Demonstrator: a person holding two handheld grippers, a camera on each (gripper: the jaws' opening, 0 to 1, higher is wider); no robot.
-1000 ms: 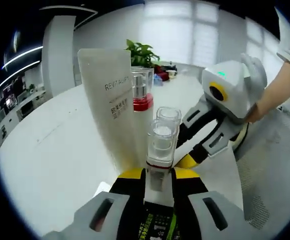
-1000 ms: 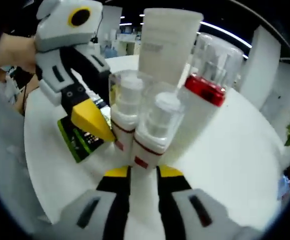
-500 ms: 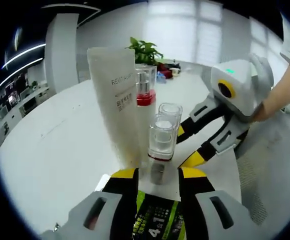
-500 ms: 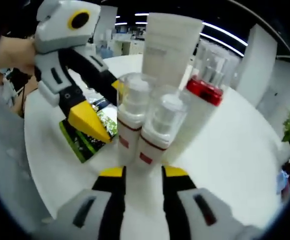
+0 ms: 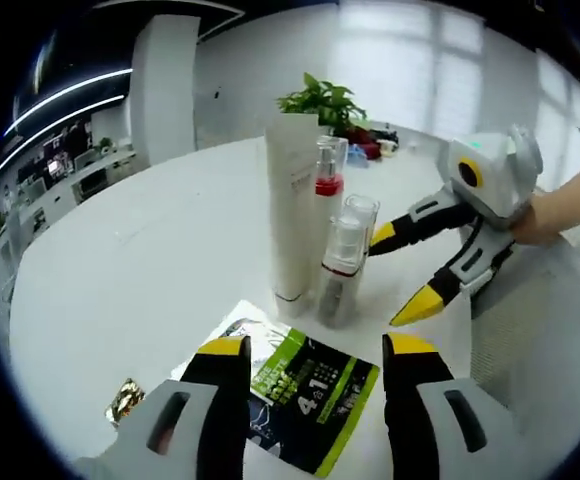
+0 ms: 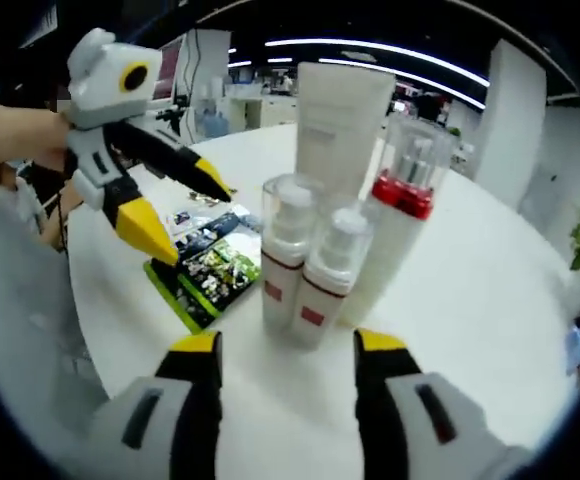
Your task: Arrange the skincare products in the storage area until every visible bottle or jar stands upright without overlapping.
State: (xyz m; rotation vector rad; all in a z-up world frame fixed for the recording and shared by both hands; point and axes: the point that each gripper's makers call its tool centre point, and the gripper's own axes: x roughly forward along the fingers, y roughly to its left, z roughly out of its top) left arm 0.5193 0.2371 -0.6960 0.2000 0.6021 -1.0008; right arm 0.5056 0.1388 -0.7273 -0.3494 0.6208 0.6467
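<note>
White worktop [image 6: 490,290], round, carries four skincare items in a tight upright cluster: tall tube [image 6: 342,120], red-collared pump bottle [image 6: 400,225], and two small clear-capped bottles [image 6: 286,255] and [image 6: 332,272] in front. Small bottles touch or nearly touch; none looks to lean on another.

Green sachet [image 5: 310,385] lies flat on the worktop just near the cluster, on the left tool's side. Small gold wrapper [image 5: 125,400] sits apart.

Left tool [image 5: 315,352]: jaws spread wide, empty, just short of the sachet. Right tool [image 6: 288,345]: jaws wide, empty, facing the small bottles.

Judgement: standing-up step appears complete; this reads as the release-and-check stage. Next move calls for clearing both tools without nudging the close-packed bottles.
</note>
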